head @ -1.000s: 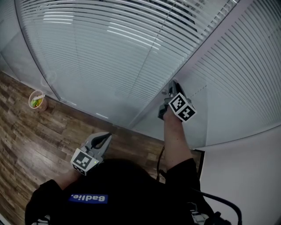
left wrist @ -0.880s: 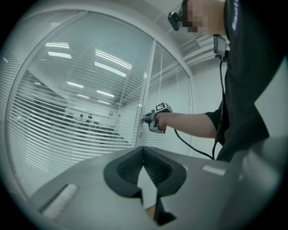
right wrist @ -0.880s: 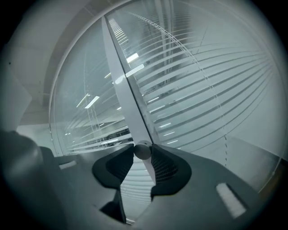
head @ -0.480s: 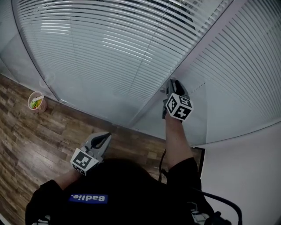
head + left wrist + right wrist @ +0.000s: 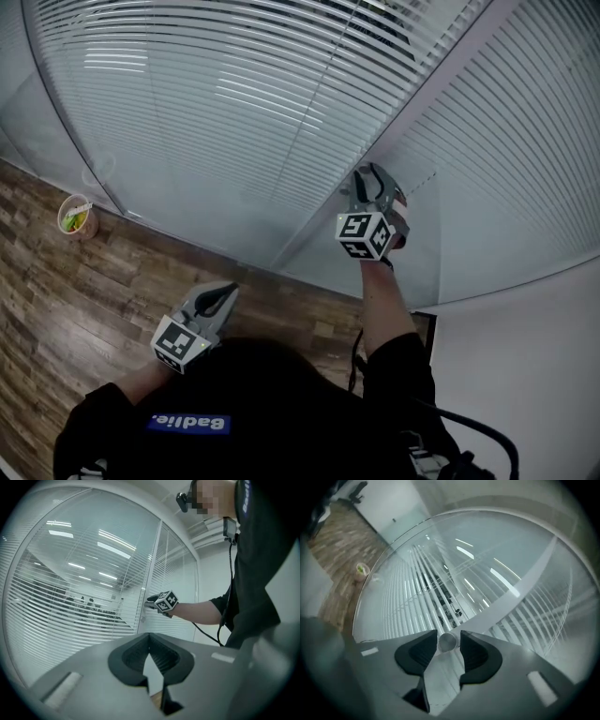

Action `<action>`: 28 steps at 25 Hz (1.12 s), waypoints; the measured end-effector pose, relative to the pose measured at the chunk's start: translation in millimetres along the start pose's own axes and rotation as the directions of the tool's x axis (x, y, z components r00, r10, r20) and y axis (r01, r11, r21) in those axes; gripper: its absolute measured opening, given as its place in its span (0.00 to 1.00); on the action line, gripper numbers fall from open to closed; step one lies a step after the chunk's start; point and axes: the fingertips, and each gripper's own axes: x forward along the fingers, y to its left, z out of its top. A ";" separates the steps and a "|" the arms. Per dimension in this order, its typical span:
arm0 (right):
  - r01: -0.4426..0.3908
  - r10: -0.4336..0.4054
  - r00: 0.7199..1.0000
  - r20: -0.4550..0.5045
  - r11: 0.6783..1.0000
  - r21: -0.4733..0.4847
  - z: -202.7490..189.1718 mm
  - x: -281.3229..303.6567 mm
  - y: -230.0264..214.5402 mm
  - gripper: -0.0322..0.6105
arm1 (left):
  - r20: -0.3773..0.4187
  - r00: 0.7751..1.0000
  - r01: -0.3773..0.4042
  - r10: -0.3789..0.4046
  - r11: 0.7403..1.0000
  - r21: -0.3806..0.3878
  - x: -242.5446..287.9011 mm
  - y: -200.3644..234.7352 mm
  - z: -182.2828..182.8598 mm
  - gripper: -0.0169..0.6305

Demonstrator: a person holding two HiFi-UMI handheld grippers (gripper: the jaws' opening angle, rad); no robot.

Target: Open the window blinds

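White slatted blinds (image 5: 234, 94) hang behind glass on both sides of a pale frame post (image 5: 422, 103). My right gripper (image 5: 375, 178) is held out level against that post. In the right gripper view a small round knob (image 5: 448, 641) sits between its fingertips (image 5: 448, 637); the jaws are opening, and a thin gap shows on each side of the knob. The left gripper view shows the blinds (image 5: 70, 606) with their slats tilted and a room visible through them. My left gripper (image 5: 225, 293) hangs low near my body, shut and holding nothing, away from the window.
Wood-plank floor (image 5: 56, 281) runs along the foot of the glass. A small cup with something green in it (image 5: 77, 214) stands on the floor at the left by the glass. A plain white wall (image 5: 525, 375) is at the right. A black cable (image 5: 469, 427) trails from my right arm.
My right gripper has rolled about its own line at the post, so its marker cube shows another face, and it has shifted slightly. My left gripper has not moved.
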 end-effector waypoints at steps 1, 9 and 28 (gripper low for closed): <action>0.001 -0.002 1.000 -0.007 0.998 -0.066 0.2 0.8 2.5 0.29 | -0.001 1.000 -0.001 0.001 1.000 -0.003 0.1 0.1 -0.2 0.03; 0.024 -0.043 0.998 -0.045 0.935 -0.353 -9.6 5.3 8.4 0.27 | -0.007 1.000 -0.009 0.009 1.000 -0.006 -2.2 1.8 -1.4 0.03; 0.056 -0.056 0.998 -0.002 0.996 0.067 -6.0 4.0 1.7 0.24 | -0.003 1.000 -0.015 0.015 1.000 -0.007 -3.4 7.7 -1.3 0.03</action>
